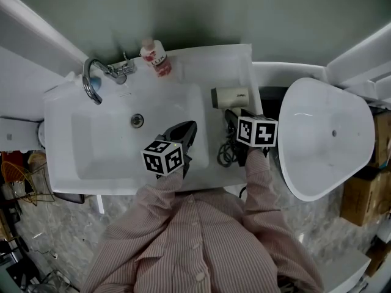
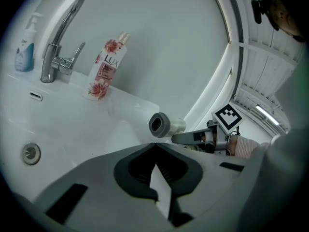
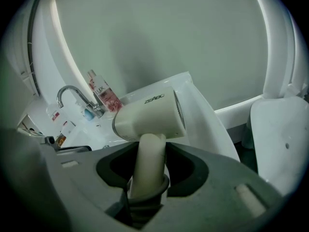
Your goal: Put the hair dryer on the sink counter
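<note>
Sink counter (image 1: 189, 72): pink bottle (image 1: 154, 57), faucet (image 1: 98, 78), black cord (image 1: 227, 154).

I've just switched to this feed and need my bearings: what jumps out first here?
First comes the cream hair dryer, with its handle between the jaws of the right gripper, at the sink counter right of the basin. Next come the pink bottle beside the chrome faucet at the sink's back edge, and the big white toilet at far right.
</note>
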